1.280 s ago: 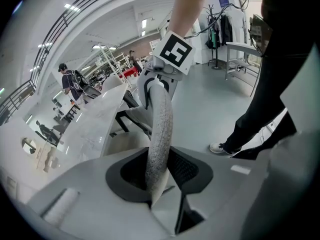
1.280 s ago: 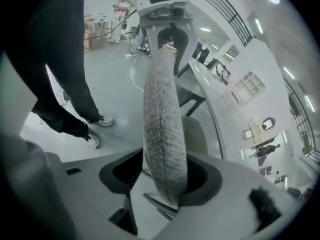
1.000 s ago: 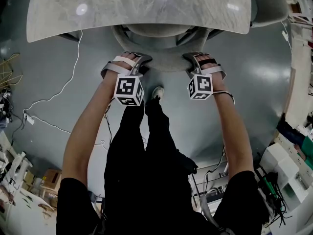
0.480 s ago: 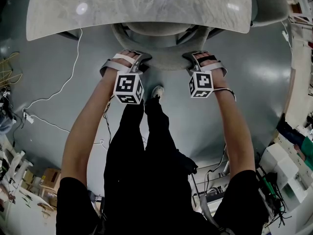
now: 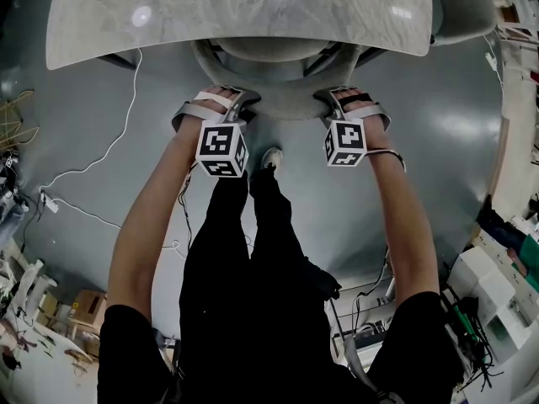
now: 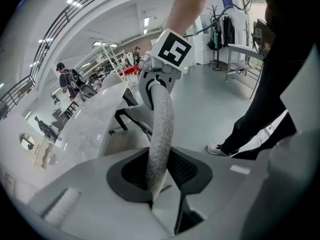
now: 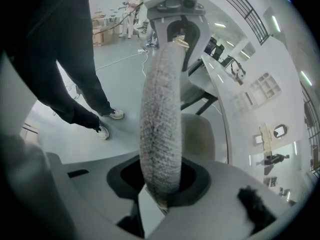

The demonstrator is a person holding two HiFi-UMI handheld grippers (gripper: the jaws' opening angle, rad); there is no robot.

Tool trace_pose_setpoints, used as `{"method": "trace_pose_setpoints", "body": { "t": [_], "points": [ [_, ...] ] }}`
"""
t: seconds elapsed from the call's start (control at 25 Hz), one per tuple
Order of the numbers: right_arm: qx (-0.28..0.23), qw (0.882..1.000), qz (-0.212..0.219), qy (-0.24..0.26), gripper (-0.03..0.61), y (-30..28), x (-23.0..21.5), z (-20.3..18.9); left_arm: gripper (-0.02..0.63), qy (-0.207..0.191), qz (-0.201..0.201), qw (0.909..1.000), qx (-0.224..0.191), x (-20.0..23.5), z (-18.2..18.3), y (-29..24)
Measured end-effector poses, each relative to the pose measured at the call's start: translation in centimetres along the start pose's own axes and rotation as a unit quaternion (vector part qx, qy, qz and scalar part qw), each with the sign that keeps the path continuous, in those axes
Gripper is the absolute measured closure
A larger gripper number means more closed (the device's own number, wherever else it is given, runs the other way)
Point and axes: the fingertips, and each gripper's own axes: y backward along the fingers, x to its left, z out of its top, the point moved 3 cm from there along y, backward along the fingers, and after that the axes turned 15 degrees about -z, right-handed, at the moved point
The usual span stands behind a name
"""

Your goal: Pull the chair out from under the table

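Ahead under the table (image 5: pixel 253 15), the chair rim (image 5: pixel 286 113) runs crosswise. My left gripper (image 5: pixel 244 104) clamps it; my right gripper (image 5: pixel 325 100) has it between jaws that are closing.

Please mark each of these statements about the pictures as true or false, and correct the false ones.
1. The chair stands partly under the table. True.
2. Both hand-held grippers are at the chair's backrest. True: the left hand-held gripper and the right hand-held gripper each have its rim between the jaws, and the right one's jaws are closing on it.
3. The left hand-held gripper holds a white cable. False: it holds the backrest. The cable lies on the floor.
4. The table top is dark wood. False: it is pale and marble-like.
5. The person is barefoot. False: a light shoe shows below the chair.
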Motion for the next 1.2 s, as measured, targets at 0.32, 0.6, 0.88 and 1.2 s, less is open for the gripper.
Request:
{"method": "trace_pose_setpoints", "body": {
  "t": [0.32,0.6,0.88,1.2],
  "points": [
    [0.001,1.0,0.005,0.003,0.48,0.1,0.6,0.4,0.512,-0.006,-0.007,1.0,0.002,-0.7,-0.1,-0.1],
    [0.004,1.0,0.011,0.005,0.485,0.3,1.2,0.5,0.517,-0.009,-0.014,0.9998,0.005,-1.4,0.0,-0.2],
    [0.003,1.0,0.012,0.003,0.487,0.7,1.6,0.8,0.518,-0.007,-0.019,0.9998,0.009,-1.9,0.0,-0.1],
    [-0.002,1.0,0.018,-0.008,0.491,0.9,2.2,1.5,0.517,-0.009,-0.032,0.9993,0.018,-2.0,-0.4,0.1]
  ]
}}
